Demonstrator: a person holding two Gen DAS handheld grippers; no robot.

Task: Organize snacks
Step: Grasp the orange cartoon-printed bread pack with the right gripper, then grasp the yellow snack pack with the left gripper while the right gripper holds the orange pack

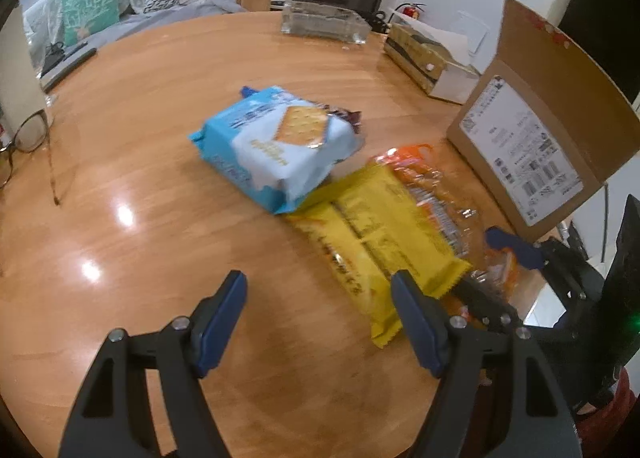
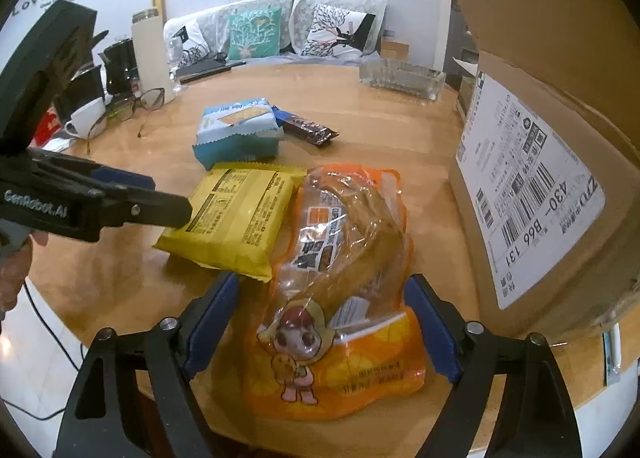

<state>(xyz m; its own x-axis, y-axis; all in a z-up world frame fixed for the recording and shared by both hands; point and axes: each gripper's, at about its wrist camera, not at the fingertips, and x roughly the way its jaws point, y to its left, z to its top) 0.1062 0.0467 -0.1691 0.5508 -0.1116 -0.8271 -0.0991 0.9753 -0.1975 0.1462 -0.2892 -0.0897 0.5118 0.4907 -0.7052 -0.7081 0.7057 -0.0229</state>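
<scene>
My right tool (image 2: 322,322) is spread wide around the orange bread bag (image 2: 340,298) at the desk's (image 1: 160,138) near edge, beside the cardboard box (image 2: 540,178). My left tool (image 1: 320,314) hangs spread by the yellow packet (image 1: 380,242); the blue cracker pack (image 1: 276,146) lies mid-desk.

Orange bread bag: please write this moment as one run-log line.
right gripper: jaws open around orange bread bag | left gripper: jaws open near yellow packet | cardboard box: beside bag
</scene>
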